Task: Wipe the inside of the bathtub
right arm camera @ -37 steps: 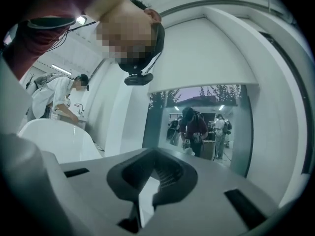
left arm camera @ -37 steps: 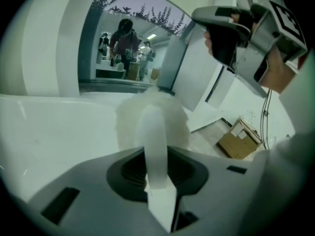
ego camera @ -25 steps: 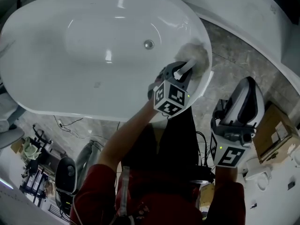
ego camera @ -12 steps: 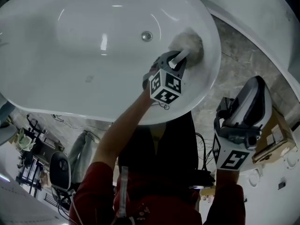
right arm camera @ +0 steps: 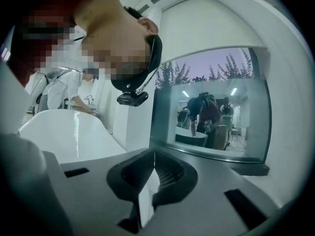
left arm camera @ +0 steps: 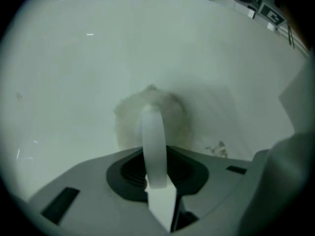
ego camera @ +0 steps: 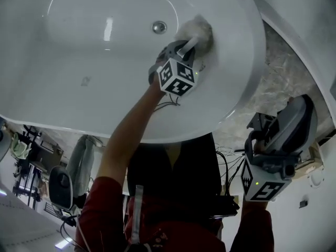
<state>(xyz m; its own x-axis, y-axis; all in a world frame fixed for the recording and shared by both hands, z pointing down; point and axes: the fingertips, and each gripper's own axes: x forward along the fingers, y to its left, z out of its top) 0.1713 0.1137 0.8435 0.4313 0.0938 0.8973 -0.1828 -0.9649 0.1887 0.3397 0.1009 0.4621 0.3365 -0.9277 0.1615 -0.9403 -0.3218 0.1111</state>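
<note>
Pressing cloth [ego camera: 202, 30] on bathtub [ego camera: 231, 88] wall (drain [ego camera: 159, 27] beside).

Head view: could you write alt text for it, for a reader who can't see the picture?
Seen from above, the person's left gripper holds a fluffy pale cloth against the inside wall of a white bathtub, just beside the drain. The right gripper hangs shut and empty outside the tub, over a mottled stone floor.

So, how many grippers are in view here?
2. The left gripper is inside the bathtub, shut on a cloth pressed against the wall near the drain. The right gripper is outside the bathtub, at the person's right side, shut and empty.
</note>
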